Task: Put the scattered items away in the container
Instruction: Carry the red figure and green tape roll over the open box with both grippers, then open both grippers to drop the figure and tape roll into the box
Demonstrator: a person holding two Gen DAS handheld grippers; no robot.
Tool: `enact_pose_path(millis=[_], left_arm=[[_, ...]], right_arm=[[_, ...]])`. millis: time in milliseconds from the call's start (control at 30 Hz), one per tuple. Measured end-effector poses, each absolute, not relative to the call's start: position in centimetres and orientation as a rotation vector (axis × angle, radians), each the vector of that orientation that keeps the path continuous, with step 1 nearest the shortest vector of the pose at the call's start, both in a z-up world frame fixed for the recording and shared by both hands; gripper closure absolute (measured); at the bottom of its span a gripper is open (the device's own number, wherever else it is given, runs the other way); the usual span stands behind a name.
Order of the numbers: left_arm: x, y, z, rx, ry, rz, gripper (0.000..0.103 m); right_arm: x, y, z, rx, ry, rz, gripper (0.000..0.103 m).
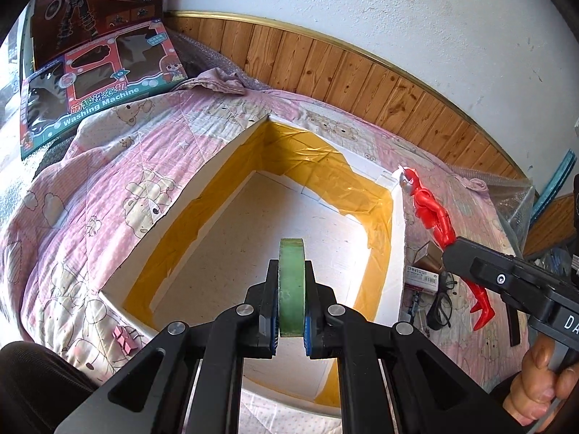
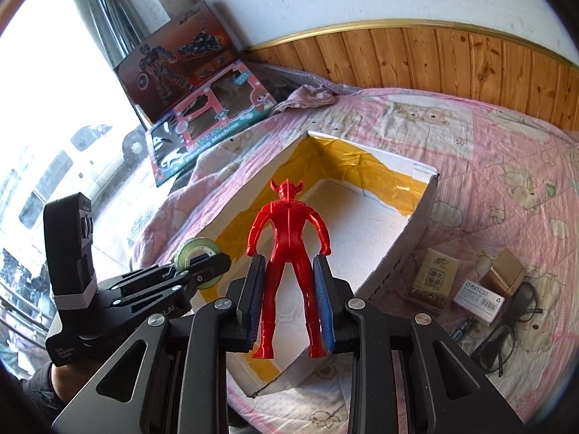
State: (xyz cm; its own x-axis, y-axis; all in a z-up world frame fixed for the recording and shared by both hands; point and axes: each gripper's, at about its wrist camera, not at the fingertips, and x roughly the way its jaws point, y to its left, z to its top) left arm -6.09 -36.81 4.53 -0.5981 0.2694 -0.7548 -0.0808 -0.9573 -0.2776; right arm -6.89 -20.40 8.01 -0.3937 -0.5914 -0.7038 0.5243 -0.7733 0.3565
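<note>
- Quilt (image 2: 488, 137): pink, bear-printed, covering the whole bed; wood panelling and a white wall lie beyond it.
- Box (image 1: 224, 155): open white carton with yellow tape lining its inner walls, set on the quilt at centre; its floor is bare.
- Toy boxes (image 1: 97, 83): two printed cartons at far left, one dark with a robot picture, one marked "Washing Machine", leaning up at the bed's far-left edge.
- Left gripper (image 1: 291, 302): clamped on the tape roll, held above the near part of the box.
- Right gripper (image 2: 292, 296): pads pressed against the figure's legs from both sides, raised above the box's near right corner.
- Figure (image 2: 287, 238): red, horned, glossy plastic; upright between the pads in the right wrist view, its head over the box interior.
- Tape roll (image 1: 291, 282): green, standing on edge between the left pads, over the box floor.
- Glasses (image 2: 506, 329): black frames, lying on the quilt right of the box.
- Small cartons (image 2: 434, 278): three, one tan, one white, one gold, grouped on the quilt just right of the box, near the glasses.
- Pink piece (image 1: 125, 338): small, on the quilt by the box's near left corner; kind unclear.
</note>
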Motion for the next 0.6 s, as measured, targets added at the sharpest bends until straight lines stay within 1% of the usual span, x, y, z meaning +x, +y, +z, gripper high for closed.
enact_pose_path(millis=[233,600], left_arm=[[-7.3,-37.1,3.4,-1.333,-0.279,2.624,0.093],[-9.2,-37.0,1.6,-1.403,-0.211,2.621,0.093]], right_arm=[[-9.1,-22.3,6.9,1.178,-0.071,-2.160,0.075],[-13.5,-25.6,5.0,1.270,0.052,-2.149,0.075]])
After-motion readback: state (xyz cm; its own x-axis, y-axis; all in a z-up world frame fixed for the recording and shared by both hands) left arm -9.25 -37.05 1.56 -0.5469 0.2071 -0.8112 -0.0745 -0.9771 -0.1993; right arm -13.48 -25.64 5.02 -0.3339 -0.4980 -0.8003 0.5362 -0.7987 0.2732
